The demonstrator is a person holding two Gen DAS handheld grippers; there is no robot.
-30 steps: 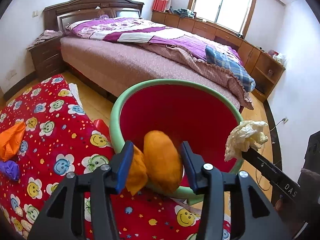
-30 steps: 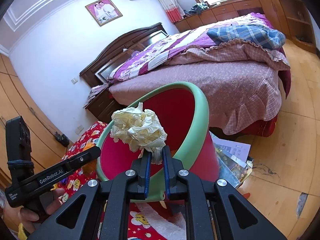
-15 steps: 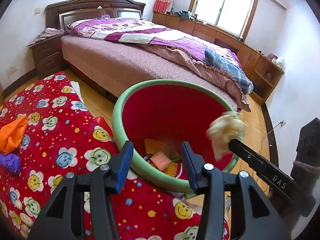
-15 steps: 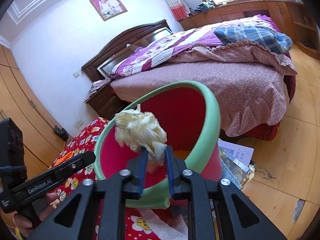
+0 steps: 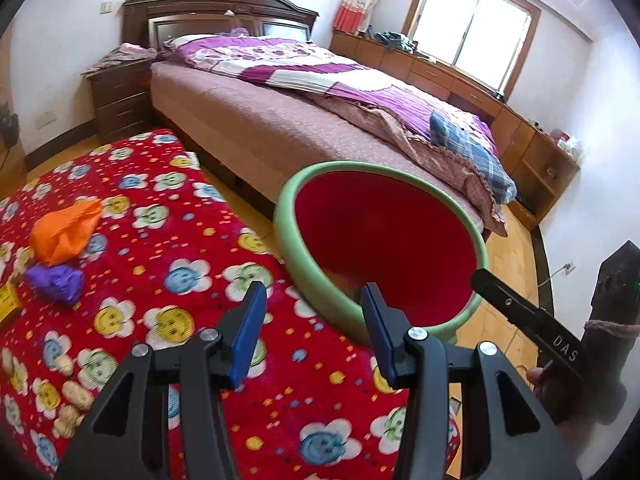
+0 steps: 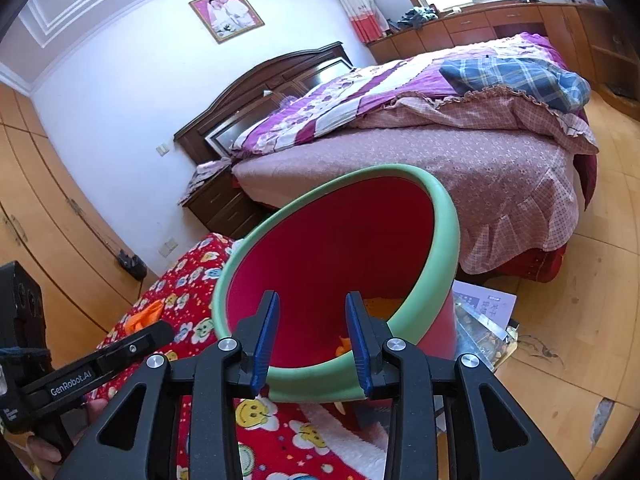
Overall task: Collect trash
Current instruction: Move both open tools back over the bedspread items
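Bin rim (image 6: 442,216) beside bed edge (image 6: 520,216)

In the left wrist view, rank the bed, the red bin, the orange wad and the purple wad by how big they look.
1. bed
2. red bin, though nearness to the camera inflates it
3. orange wad
4. purple wad

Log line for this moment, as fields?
left gripper: open, empty | right gripper: opening, empty, over bin | left on cloth: orange bag, purple bag
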